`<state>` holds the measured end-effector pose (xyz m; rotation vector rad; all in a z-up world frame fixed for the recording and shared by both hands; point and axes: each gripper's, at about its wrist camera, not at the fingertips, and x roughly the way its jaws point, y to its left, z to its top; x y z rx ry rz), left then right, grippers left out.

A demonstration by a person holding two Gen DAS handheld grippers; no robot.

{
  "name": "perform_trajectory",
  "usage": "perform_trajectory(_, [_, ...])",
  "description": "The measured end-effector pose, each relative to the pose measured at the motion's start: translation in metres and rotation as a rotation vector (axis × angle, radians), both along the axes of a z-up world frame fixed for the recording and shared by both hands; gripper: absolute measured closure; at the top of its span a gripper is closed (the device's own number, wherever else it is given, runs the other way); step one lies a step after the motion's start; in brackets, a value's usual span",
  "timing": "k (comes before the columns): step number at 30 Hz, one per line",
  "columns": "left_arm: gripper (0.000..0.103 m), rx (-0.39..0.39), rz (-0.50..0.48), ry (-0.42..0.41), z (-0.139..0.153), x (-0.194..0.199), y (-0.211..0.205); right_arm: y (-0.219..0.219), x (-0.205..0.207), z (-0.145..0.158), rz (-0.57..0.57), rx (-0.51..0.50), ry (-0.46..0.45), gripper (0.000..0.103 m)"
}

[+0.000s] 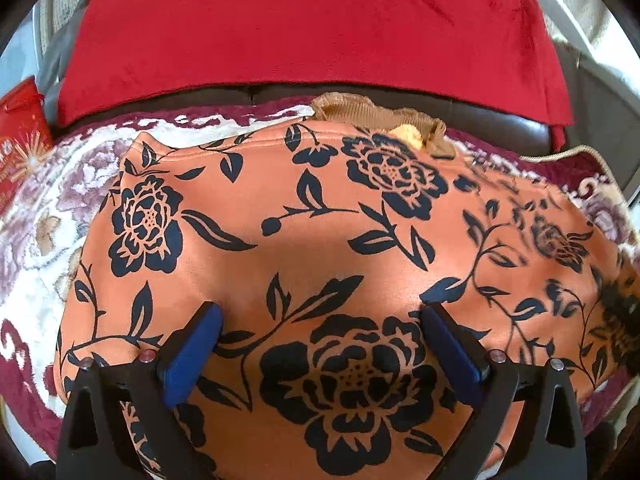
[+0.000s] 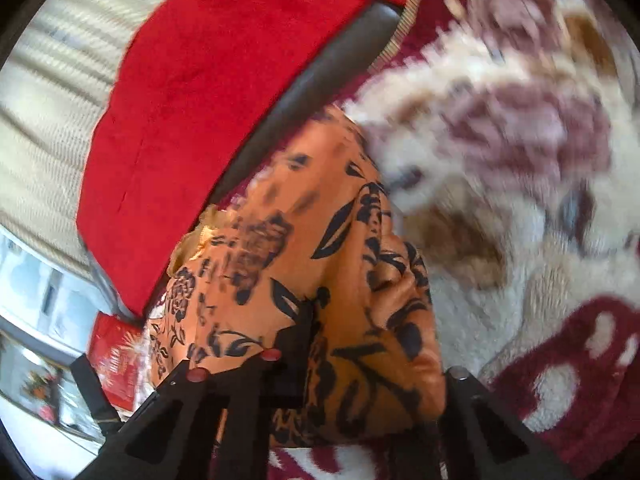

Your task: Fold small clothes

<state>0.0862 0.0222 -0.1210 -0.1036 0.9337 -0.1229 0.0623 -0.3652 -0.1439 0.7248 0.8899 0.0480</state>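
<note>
An orange garment with dark blue flowers (image 1: 320, 220) lies spread on a plush blanket. My left gripper (image 1: 320, 312) hovers low over its near part, open, blue pads (image 1: 196, 352) wide apart with only flat cloth between them. In the right wrist view the same orange garment (image 2: 320, 248) is bunched and lifted at its edge, and my right gripper (image 2: 340, 340) is shut on that fold. The cloth drapes over one finger and hides it. A tan ribbed piece (image 1: 360, 114) and a bit of yellow (image 1: 408, 136) peek from under the garment's far edge.
The maroon and cream plush blanket (image 1: 48, 240) (image 2: 520, 140) covers a dark leather sofa seat (image 1: 500, 120). A red throw (image 1: 304, 24) (image 2: 208, 100) hangs over the sofa back. A red printed box (image 1: 20, 140) (image 2: 116, 356) stands at the seat's left end.
</note>
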Motion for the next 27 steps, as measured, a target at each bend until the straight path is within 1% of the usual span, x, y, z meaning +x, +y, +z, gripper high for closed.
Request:
perform_trajectory(1, [0.004,-0.042,0.005,-0.007,0.004,-0.002,0.008,0.010,0.001,0.019,0.015,-0.042,-0.046,0.091])
perform_trajectory(4, [0.004,-0.179,0.104,-0.076,0.023,-0.014,0.055,0.045,0.007,0.068,0.083,-0.127,-0.162,0.091])
perform_trajectory(5, [0.004,-0.213,0.127,-0.084,0.026,-0.016,0.067,0.056,0.009,0.079,0.107,-0.146,-0.193,0.092])
perform_trajectory(6, [0.004,-0.283,0.152,-0.097,0.032,-0.019,0.088,0.073,0.011,0.094,0.141,-0.171,-0.227,0.092])
perform_trajectory(7, [0.004,-0.336,0.169,-0.105,0.036,-0.020,0.104,0.092,0.013,0.106,0.178,-0.201,-0.259,0.092])
perform_trajectory(9, [0.004,-0.414,0.184,-0.125,0.045,-0.023,0.126,0.132,0.015,0.120,0.253,-0.265,-0.308,0.092])
perform_trajectory(10, [0.004,-0.468,0.168,-0.135,0.050,-0.022,0.136,0.148,0.017,0.121,0.286,-0.285,-0.318,0.092])
perform_trajectory(11, [0.004,-0.505,0.145,-0.132,0.052,-0.021,0.138,0.169,0.018,0.119,0.332,-0.304,-0.322,0.092])
perform_trajectory(13, [0.004,-0.597,0.091,-0.117,0.053,-0.015,0.143,0.204,0.019,0.107,0.411,-0.331,-0.305,0.092])
perform_trajectory(14, [0.004,-0.652,0.063,-0.104,0.050,-0.010,0.142,0.221,0.021,0.097,0.447,-0.345,-0.292,0.092])
perform_trajectory(16, [0.004,-0.686,0.028,-0.046,0.041,0.001,0.132,0.251,0.024,0.067,0.516,-0.387,-0.243,0.092])
perform_trajectory(17, [0.004,-0.703,-0.010,-0.005,0.034,0.011,0.123,0.258,0.027,0.054,0.533,-0.384,-0.215,0.092])
perform_trajectory(18, [0.004,-0.721,-0.038,0.019,0.030,0.017,0.119,0.263,0.029,0.041,0.548,-0.367,-0.182,0.092])
perform_trajectory(19, [0.004,-0.733,-0.043,0.055,0.026,0.025,0.112,0.265,0.028,0.034,0.549,-0.355,-0.171,0.092])
perform_trajectory(20, [0.004,-0.736,-0.041,0.061,0.027,0.029,0.109,0.266,0.026,0.034,0.545,-0.359,-0.179,0.092])
perform_trajectory(22, [0.004,-0.760,-0.075,0.046,0.035,0.040,0.098,0.264,0.020,0.039,0.541,-0.367,-0.199,0.092])
perform_trajectory(24, [0.004,-0.766,-0.078,0.065,0.036,0.051,0.090,0.264,0.012,0.047,0.549,-0.386,-0.224,0.092])
perform_trajectory(25, [0.006,-0.771,-0.093,0.076,0.036,0.057,0.083,0.266,0.008,0.050,0.552,-0.402,-0.239,0.092])
perform_trajectory(26, [0.029,-0.770,-0.113,0.075,0.038,0.060,0.079,0.266,0.008,0.052,0.554,-0.408,-0.249,0.092])
perform_trajectory(27, [0.046,-0.753,-0.132,0.083,0.041,0.063,0.074,0.267,0.006,0.054,0.555,-0.409,-0.256,0.092])
